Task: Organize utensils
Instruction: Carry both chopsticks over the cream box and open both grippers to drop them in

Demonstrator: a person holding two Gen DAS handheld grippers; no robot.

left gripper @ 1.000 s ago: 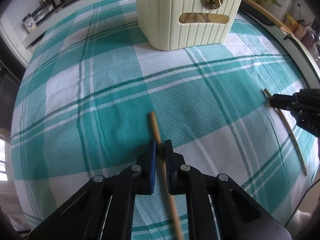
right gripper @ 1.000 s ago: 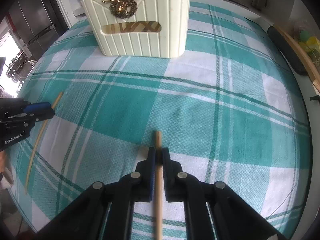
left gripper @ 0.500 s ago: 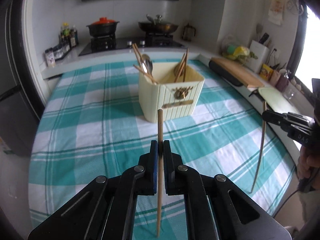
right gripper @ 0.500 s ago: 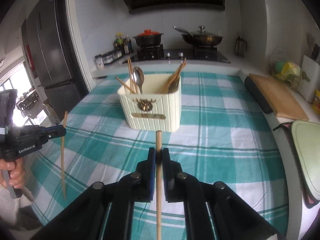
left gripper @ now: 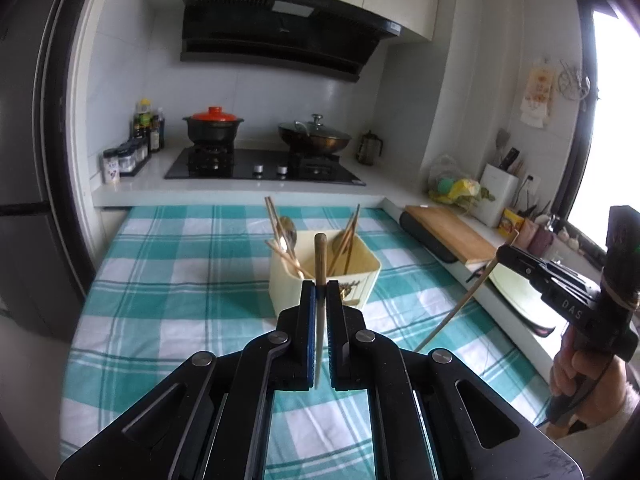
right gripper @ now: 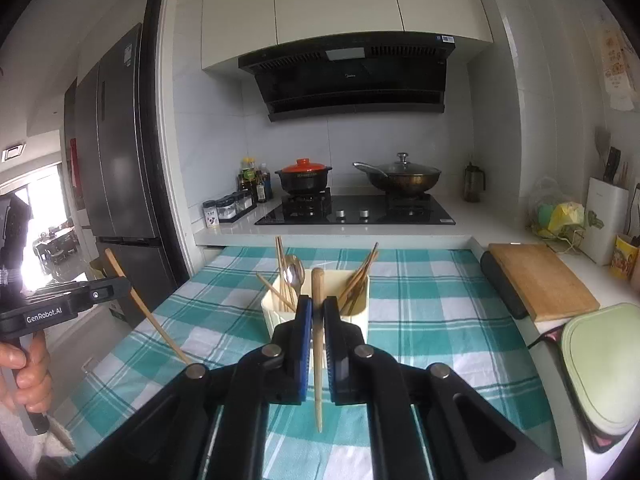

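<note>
My left gripper [left gripper: 319, 290] is shut on a wooden chopstick [left gripper: 319, 256] and holds it upright above the checked tablecloth. My right gripper [right gripper: 317, 307] is shut on a second wooden chopstick [right gripper: 317, 344], also upright. A cream utensil holder [left gripper: 356, 276] stands on the table ahead with several chopsticks and a spoon in it; it also shows in the right wrist view [right gripper: 358, 320]. The right gripper [left gripper: 502, 254] shows at the right of the left wrist view with its chopstick [left gripper: 460, 304]. The left gripper [right gripper: 120, 285] shows at the left of the right wrist view with its chopstick [right gripper: 148, 312].
The teal checked tablecloth [left gripper: 172, 280] covers the table. A stove with a red-lidded pot [left gripper: 214, 126] and a wok [left gripper: 315, 136] is behind. A wooden cutting board [right gripper: 538, 280] and a green tray [right gripper: 604, 364] lie at the right. A fridge [right gripper: 116, 168] stands at the left.
Both grippers have lifted their chopsticks off the table and tilted up from looking down at the cloth to looking level across the kitchen. The chopsticks now hang clear of the cloth.
</note>
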